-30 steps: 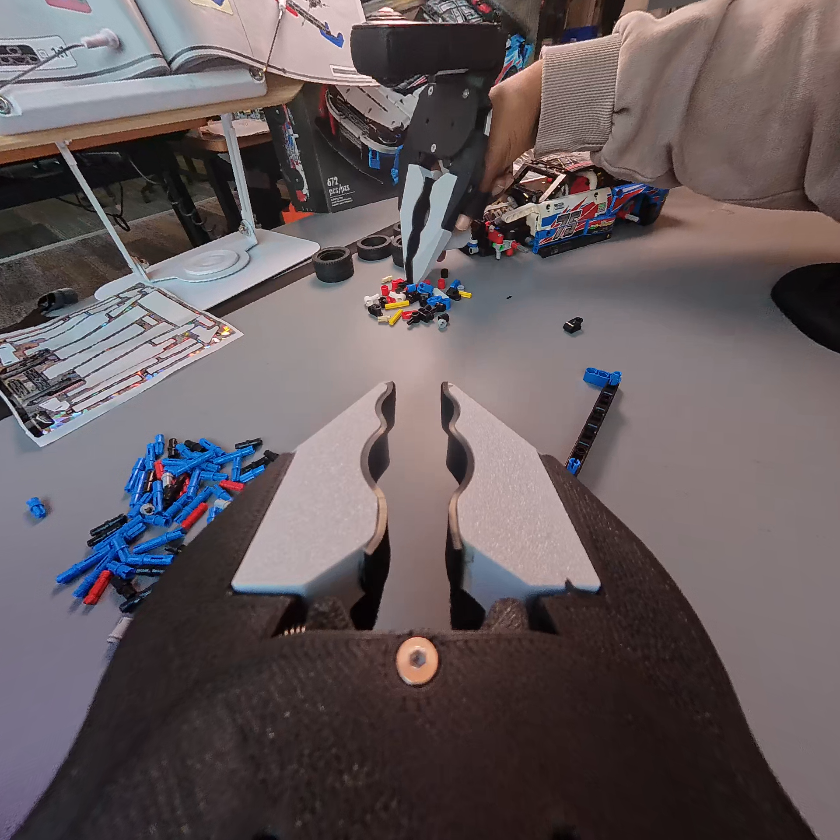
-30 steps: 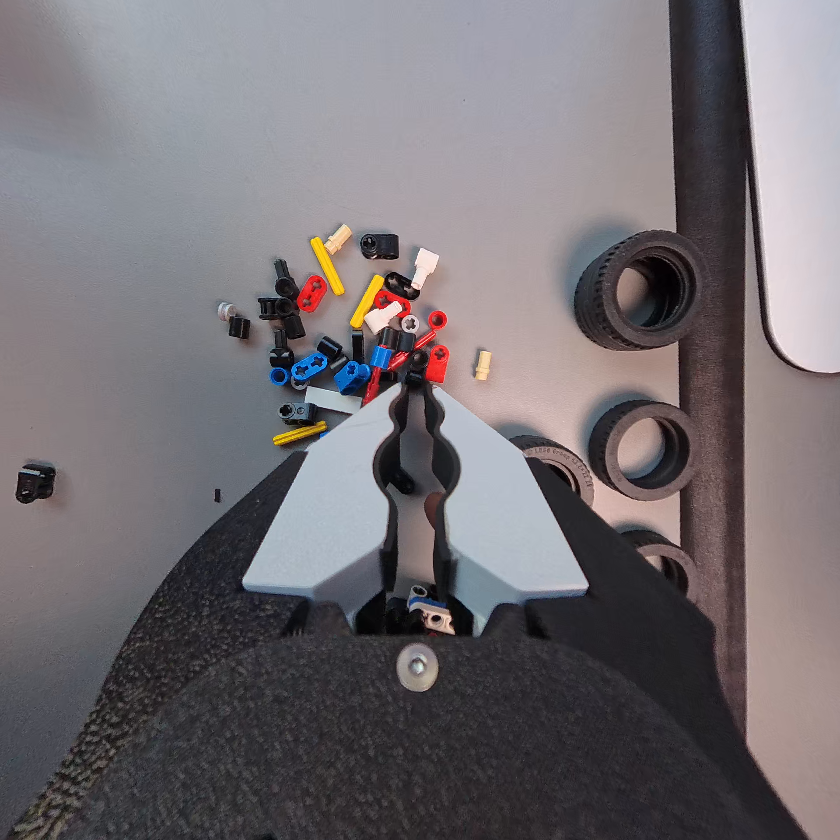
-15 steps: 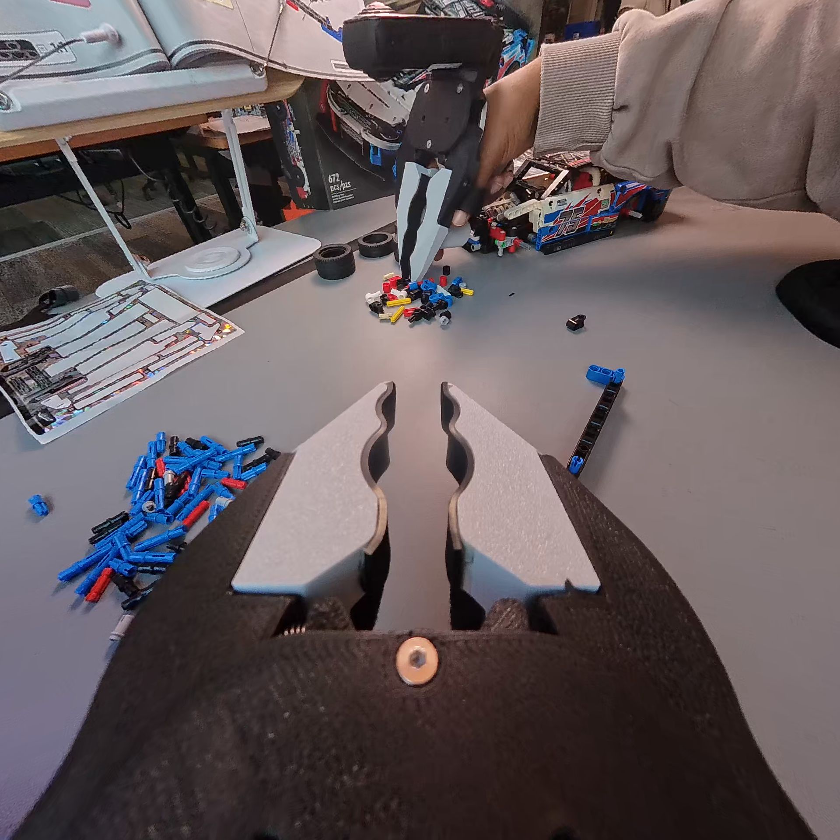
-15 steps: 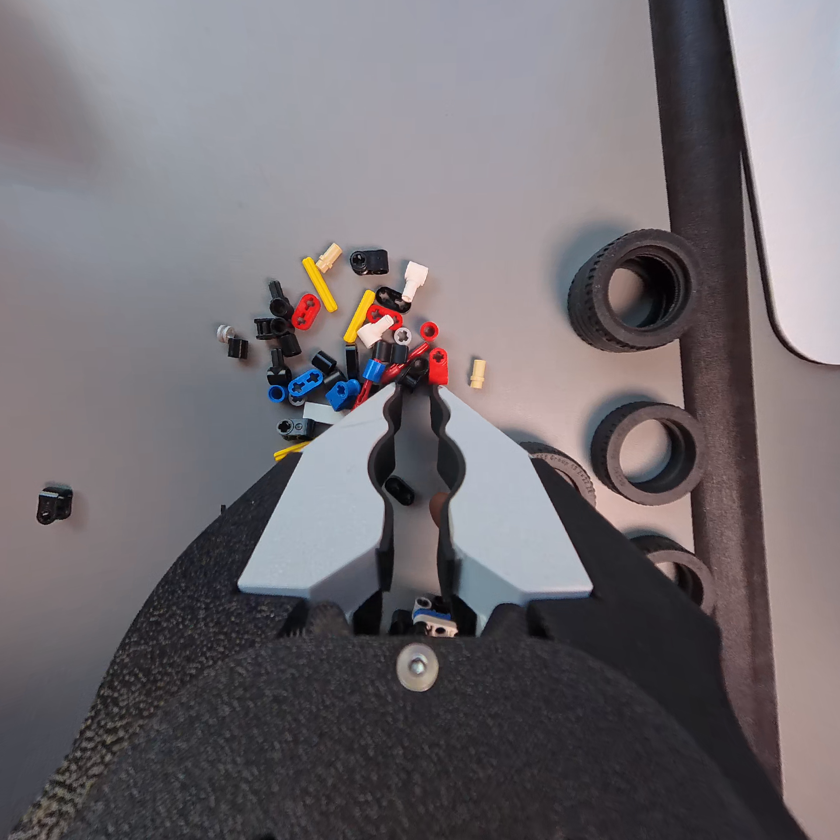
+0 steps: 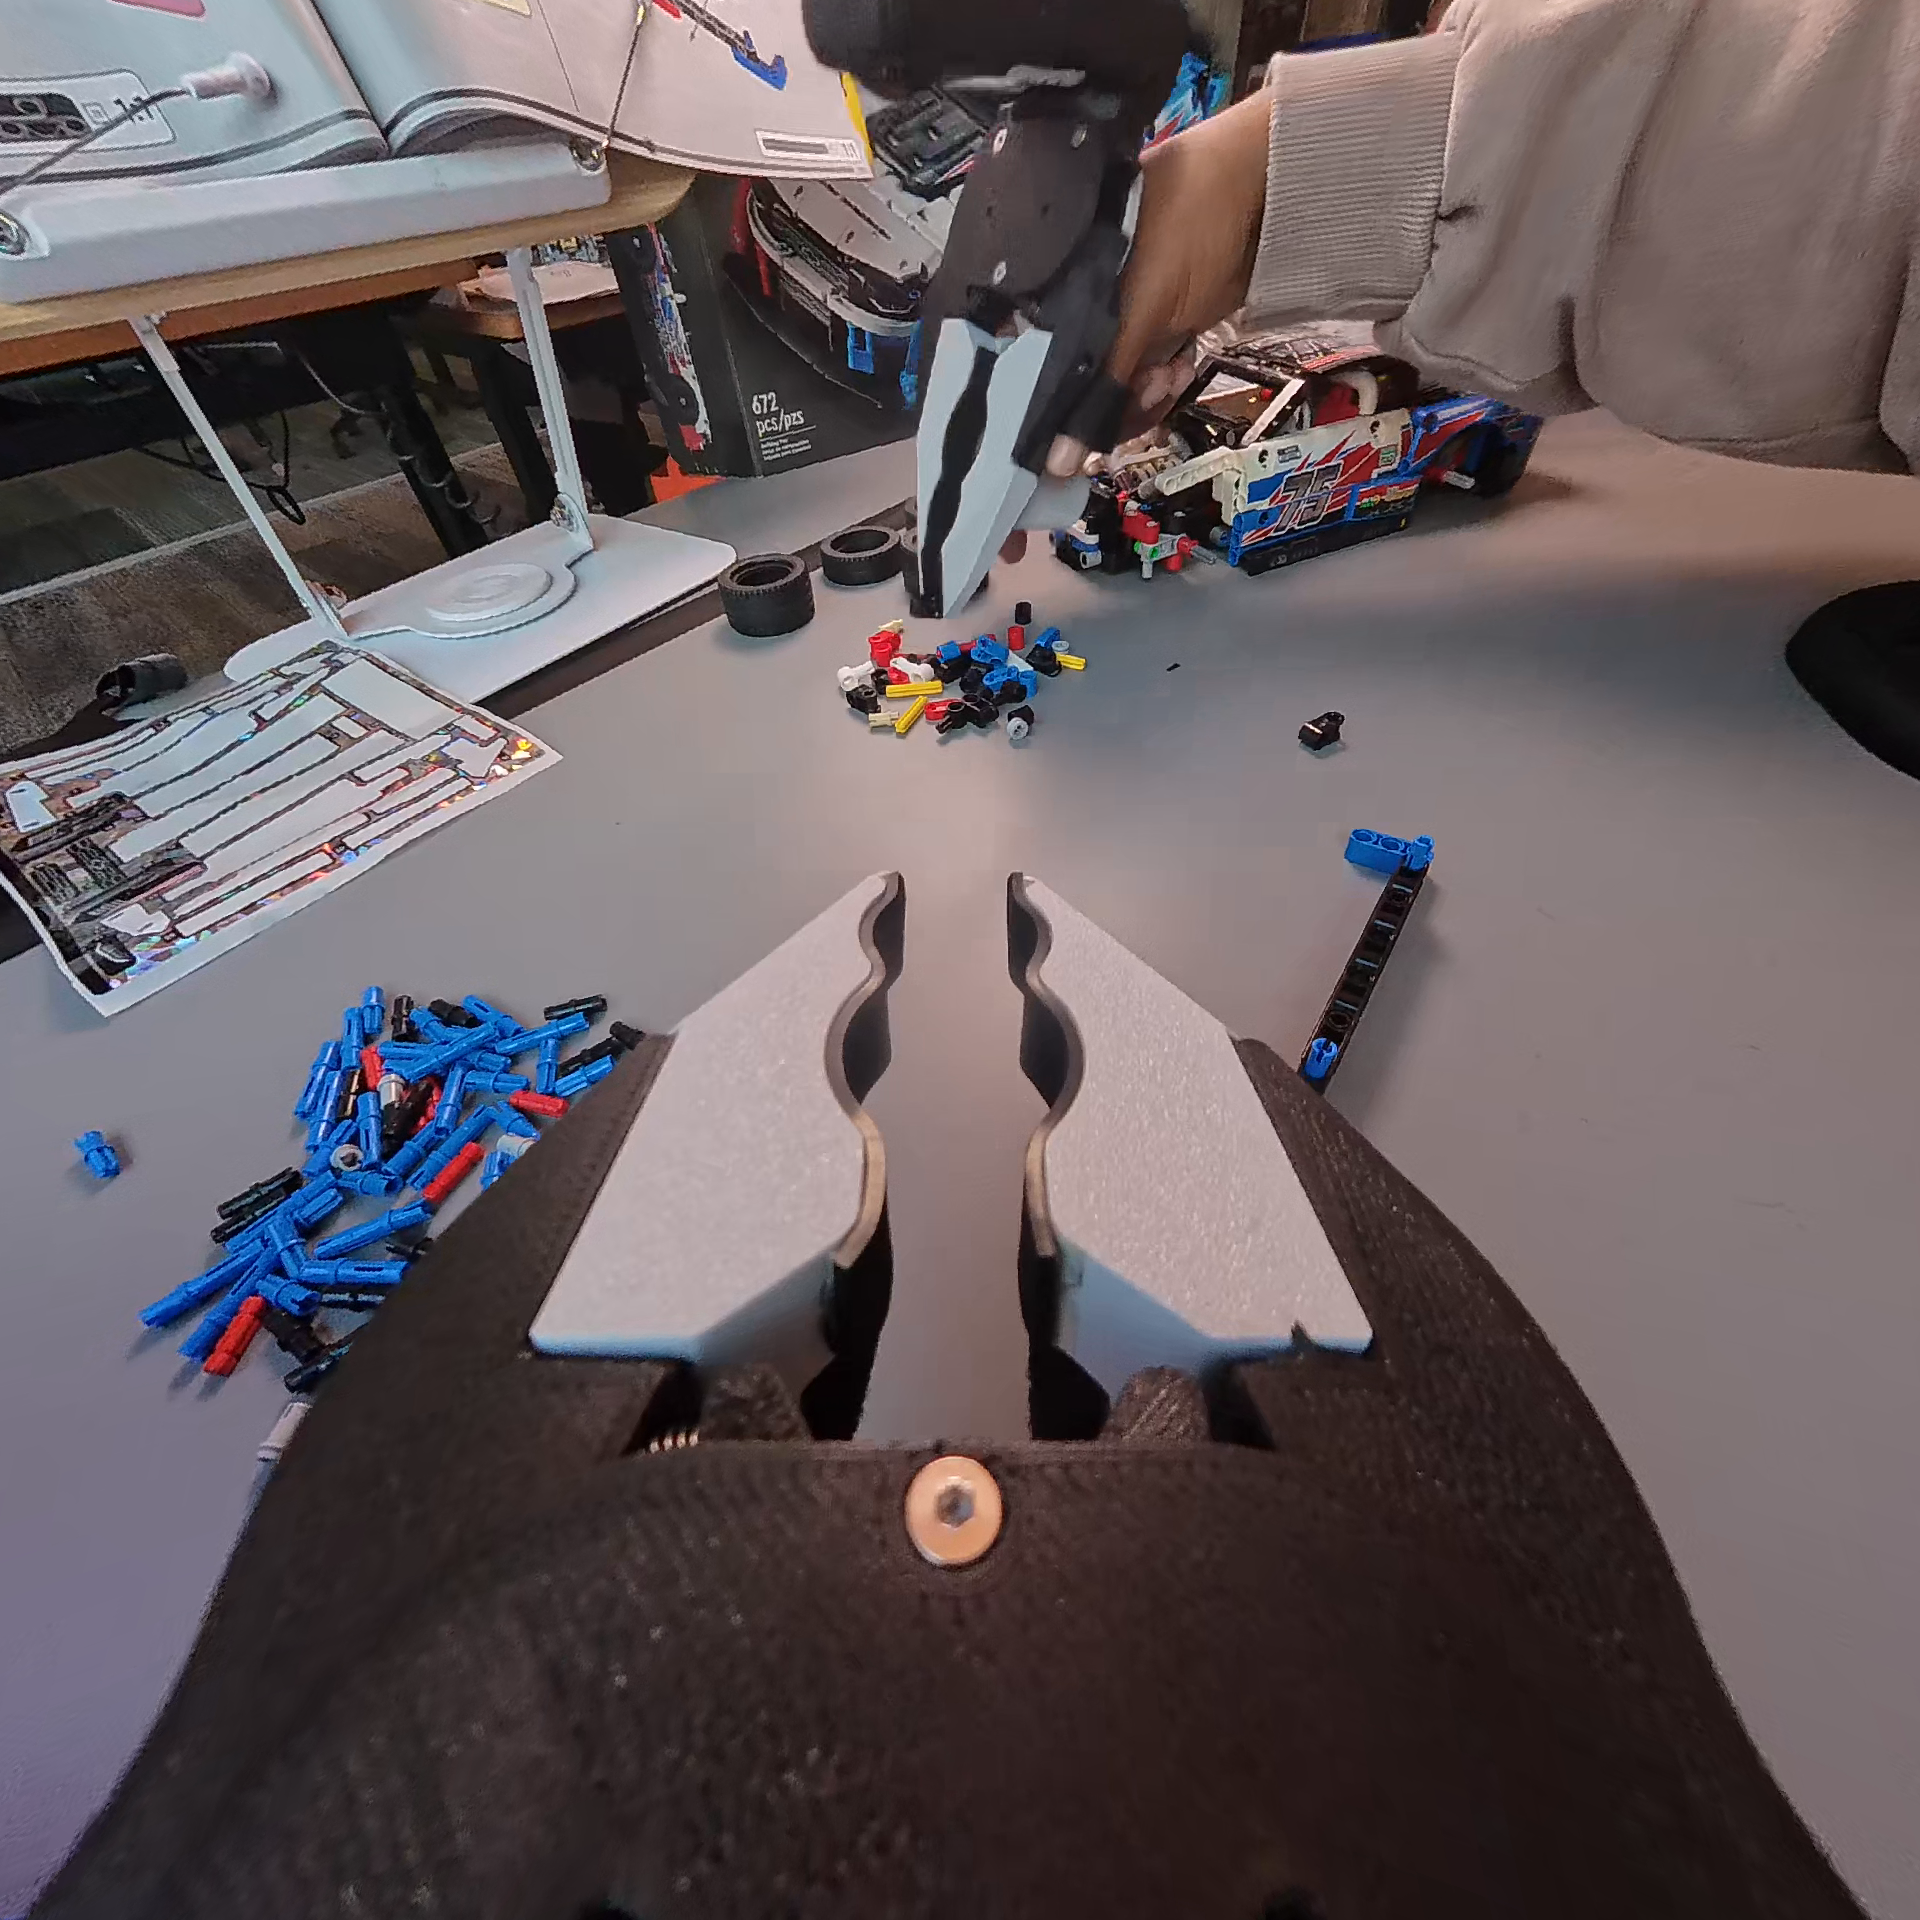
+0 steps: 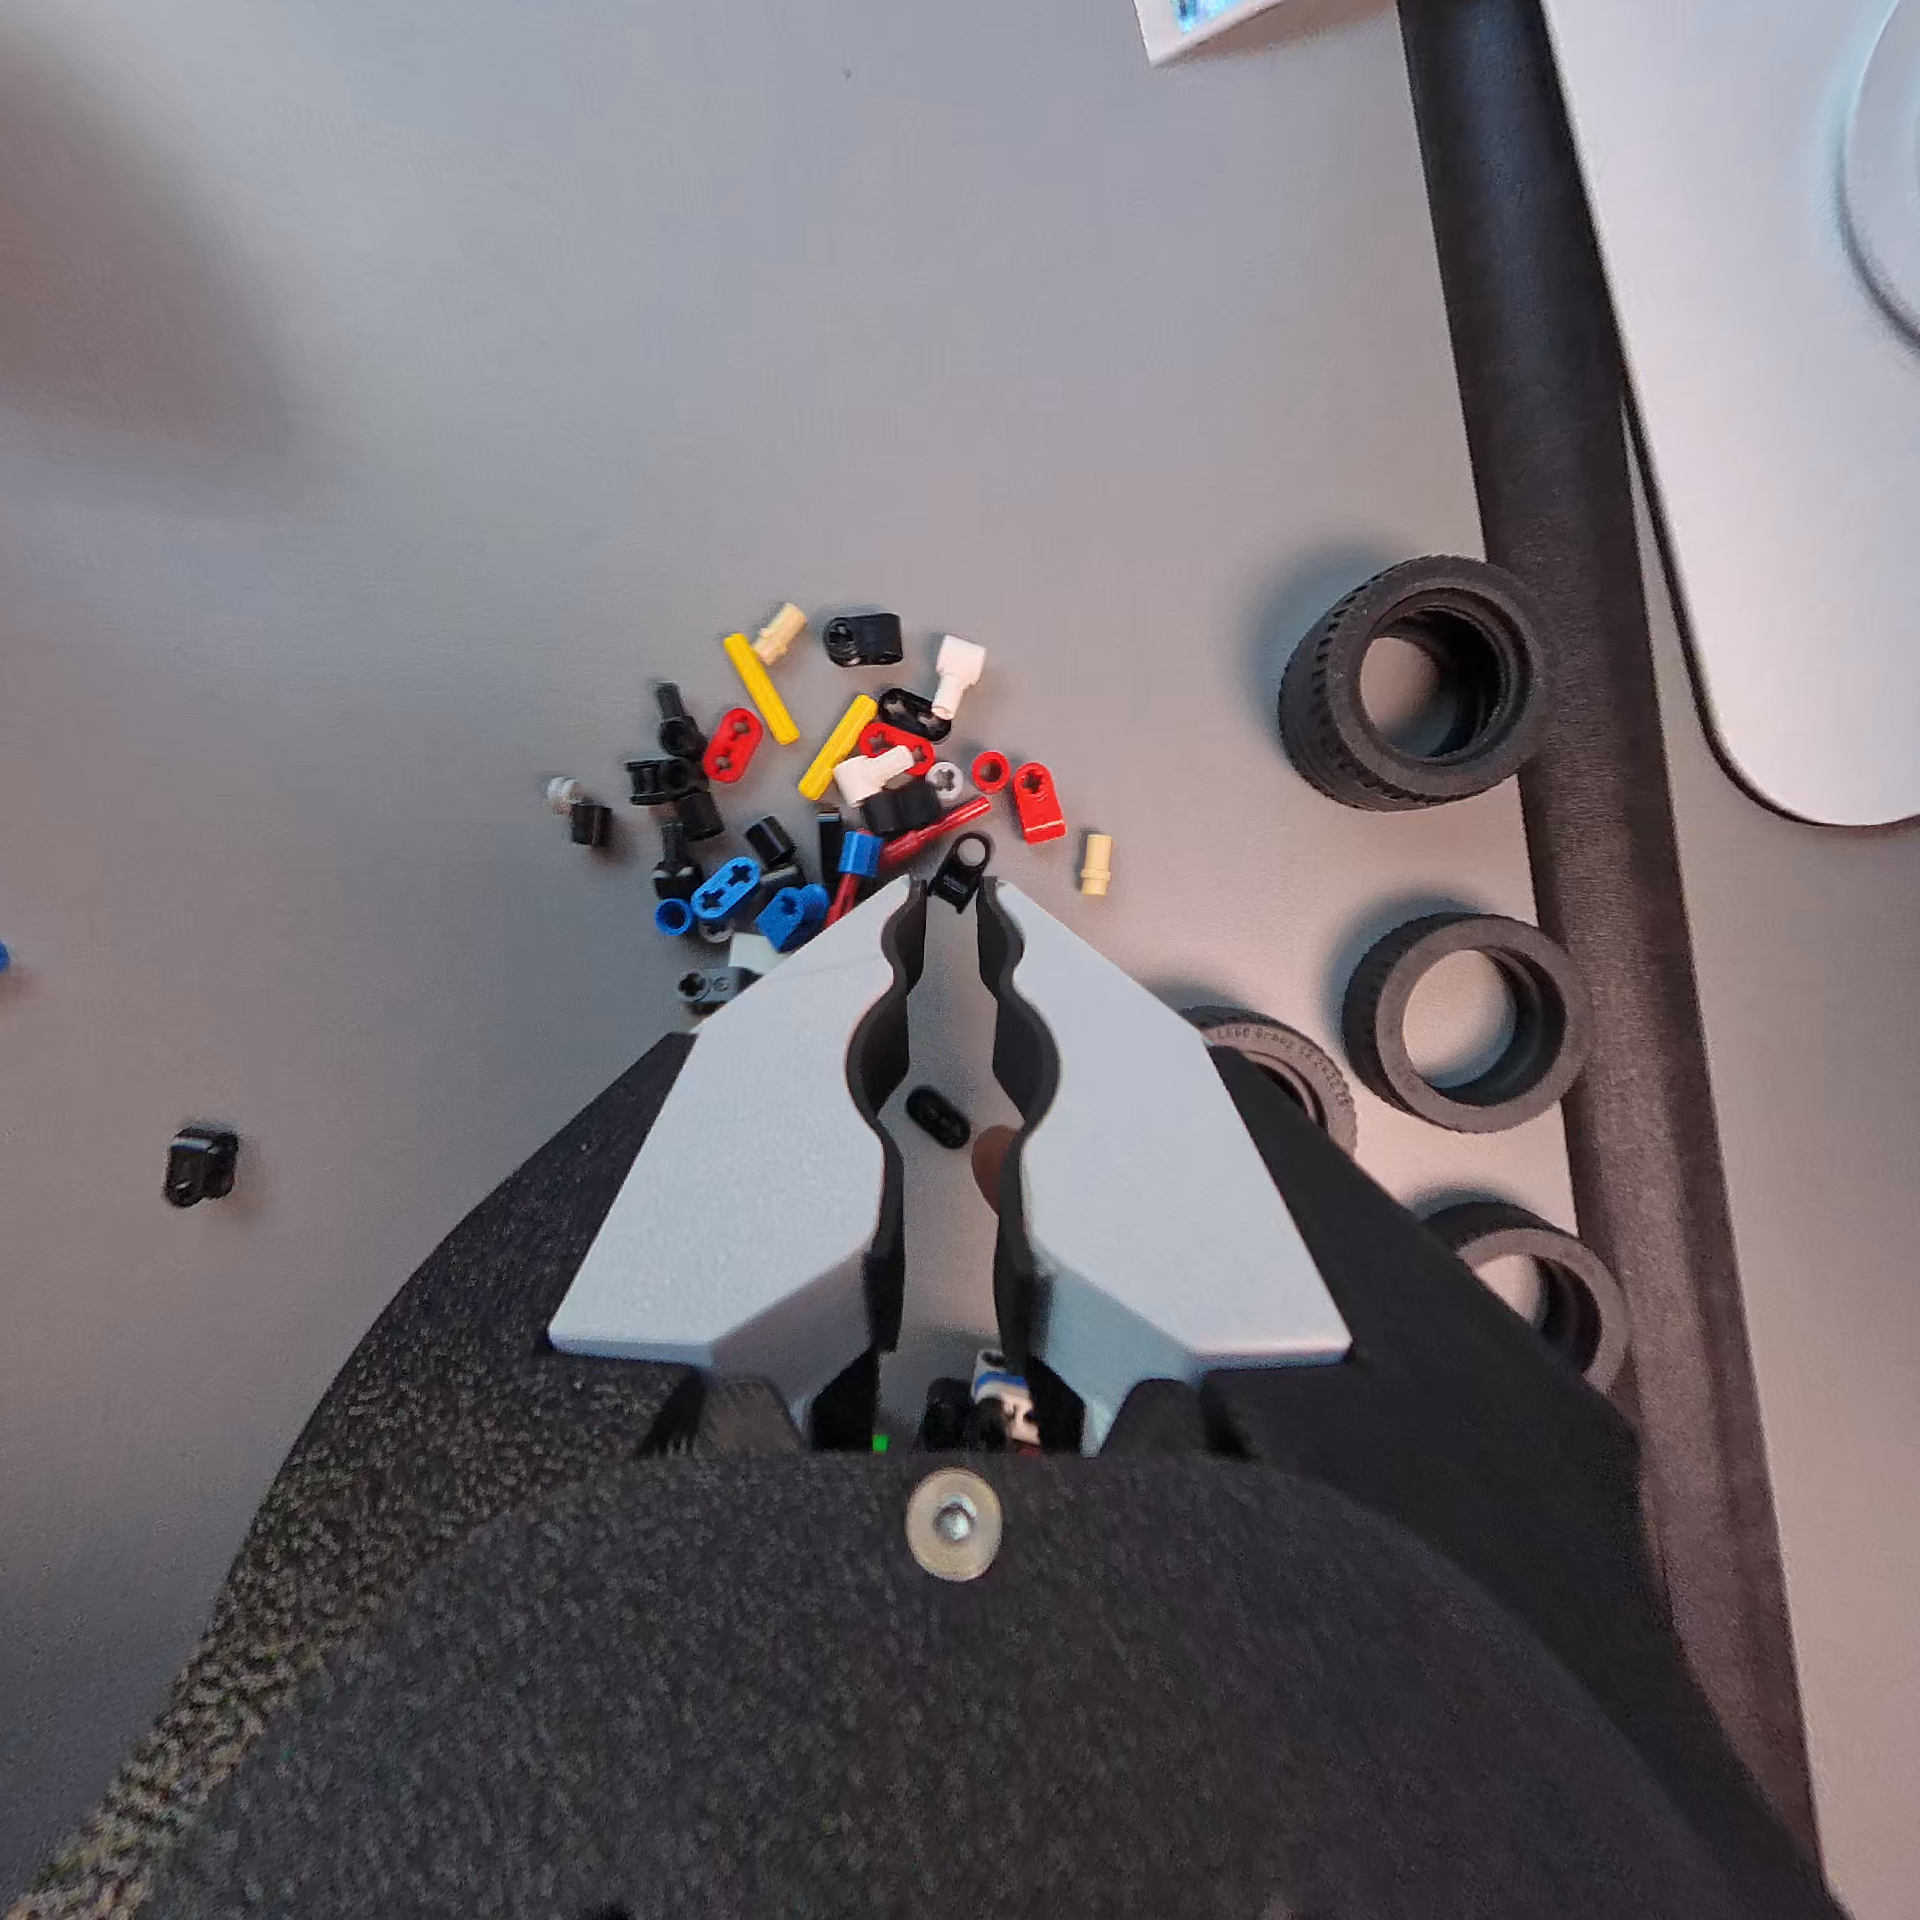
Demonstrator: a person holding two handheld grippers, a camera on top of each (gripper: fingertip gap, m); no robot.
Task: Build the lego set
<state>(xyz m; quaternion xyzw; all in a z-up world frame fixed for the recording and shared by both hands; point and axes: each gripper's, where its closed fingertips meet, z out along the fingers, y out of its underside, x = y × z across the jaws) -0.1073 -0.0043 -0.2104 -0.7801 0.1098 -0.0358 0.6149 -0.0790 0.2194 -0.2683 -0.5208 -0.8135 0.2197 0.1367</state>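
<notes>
My right gripper (image 6: 951, 885) is shut on a small black connector piece (image 6: 962, 871) and holds it above a pile of small mixed pieces (image 6: 831, 779). In the left wrist view the right gripper (image 5: 951, 597) hangs point-down over that pile (image 5: 961, 681), held by a hand in a beige sleeve. My left gripper (image 5: 954, 883) is open and empty, low over the grey table. A black beam with blue ends (image 5: 1366, 951) lies to its right. A pile of blue, black and red pins (image 5: 374, 1122) lies to its left. The partly built race car (image 5: 1299, 488) stands at the back.
Three black tyres (image 6: 1418, 696) lie beside a dark strip (image 6: 1538, 520) and a white lamp base (image 6: 1766, 416). A lone black piece (image 6: 200, 1164) lies apart on the table. A sticker sheet (image 5: 239, 790), the set's box (image 5: 790, 343) and an open instruction book (image 5: 416, 62) are at the back left. The gap from one gripper's tips to the other's is roughly 25 centimetres.
The right gripper has risen from the mixed pile with the black connector piece in its tips, and the pile looks smaller and farther. The left gripper has stayed in place, still open.
</notes>
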